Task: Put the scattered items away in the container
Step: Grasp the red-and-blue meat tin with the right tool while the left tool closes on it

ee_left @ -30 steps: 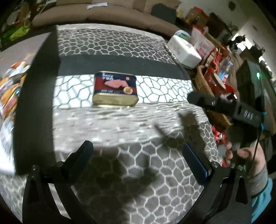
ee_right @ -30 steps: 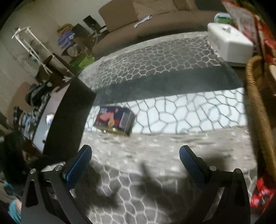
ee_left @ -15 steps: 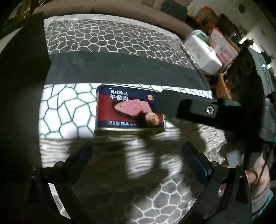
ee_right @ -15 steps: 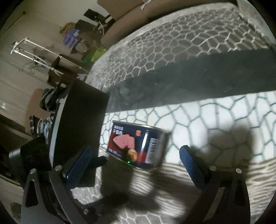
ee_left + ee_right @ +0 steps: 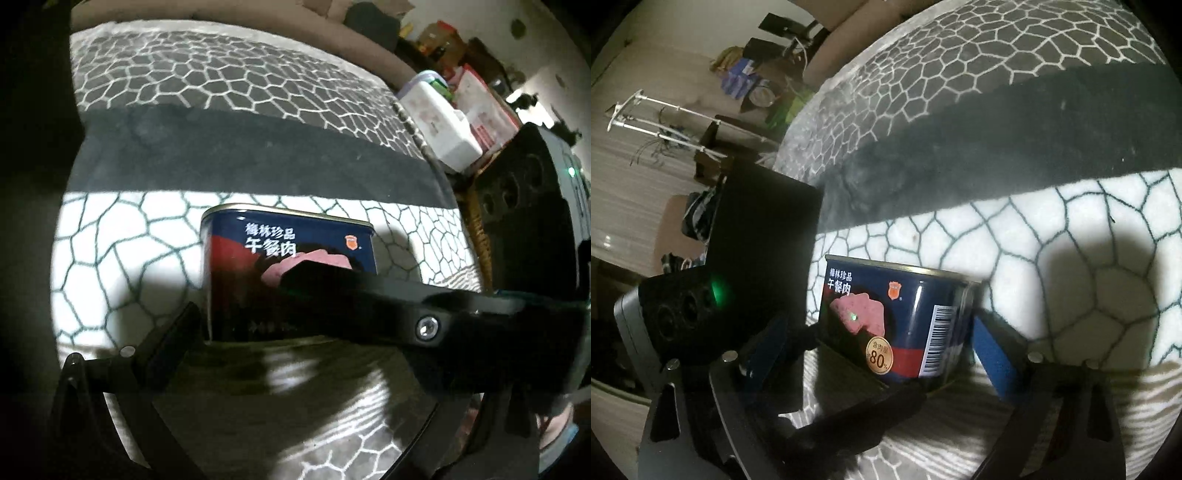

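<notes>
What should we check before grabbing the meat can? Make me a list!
1. Can upright on the rug: ok.
2. Can between the right gripper's fingers: ok. Its jaws have just been closing.
3. Fingers pressing the can: not ok, a gap shows on the left side.
4. Grippers out of each other's way: not ok, one finger of the left gripper lies across the can's front.
5. Black box open on top: cannot tell.
</notes>
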`<move>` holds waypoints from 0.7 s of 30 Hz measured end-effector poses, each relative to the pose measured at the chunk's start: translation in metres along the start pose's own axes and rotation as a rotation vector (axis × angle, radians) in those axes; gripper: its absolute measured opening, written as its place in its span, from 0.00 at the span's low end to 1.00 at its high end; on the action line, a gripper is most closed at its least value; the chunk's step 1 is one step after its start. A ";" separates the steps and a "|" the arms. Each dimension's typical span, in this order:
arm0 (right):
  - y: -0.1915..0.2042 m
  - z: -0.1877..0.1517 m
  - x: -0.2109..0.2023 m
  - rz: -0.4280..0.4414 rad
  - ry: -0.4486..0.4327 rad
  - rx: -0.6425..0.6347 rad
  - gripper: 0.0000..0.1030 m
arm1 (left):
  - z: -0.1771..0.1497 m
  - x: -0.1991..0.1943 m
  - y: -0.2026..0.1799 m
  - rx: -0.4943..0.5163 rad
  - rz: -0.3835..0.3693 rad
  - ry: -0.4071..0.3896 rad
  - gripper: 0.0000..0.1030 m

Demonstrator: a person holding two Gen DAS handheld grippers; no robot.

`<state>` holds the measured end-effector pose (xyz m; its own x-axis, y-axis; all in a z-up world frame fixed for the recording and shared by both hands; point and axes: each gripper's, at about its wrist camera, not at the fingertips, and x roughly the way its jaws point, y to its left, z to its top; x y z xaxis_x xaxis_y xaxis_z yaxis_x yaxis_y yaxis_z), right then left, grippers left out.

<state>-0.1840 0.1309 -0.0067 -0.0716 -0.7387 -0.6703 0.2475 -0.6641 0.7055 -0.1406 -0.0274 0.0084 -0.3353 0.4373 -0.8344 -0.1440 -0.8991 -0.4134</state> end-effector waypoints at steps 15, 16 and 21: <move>-0.022 -0.015 -0.033 -0.039 0.020 0.023 0.81 | -0.022 0.007 -0.043 0.132 -0.061 0.099 0.99; -0.026 -0.017 -0.036 -0.039 0.025 0.034 0.81 | -0.025 0.008 -0.048 0.144 -0.072 0.110 0.99; -0.044 -0.029 -0.057 0.014 0.060 0.074 0.81 | -0.034 0.012 -0.064 0.239 -0.061 0.155 0.99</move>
<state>-0.1632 0.2059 -0.0062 -0.0098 -0.7411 -0.6713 0.1763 -0.6621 0.7284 -0.1036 0.0362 0.0119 -0.1760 0.4719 -0.8639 -0.3809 -0.8419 -0.3822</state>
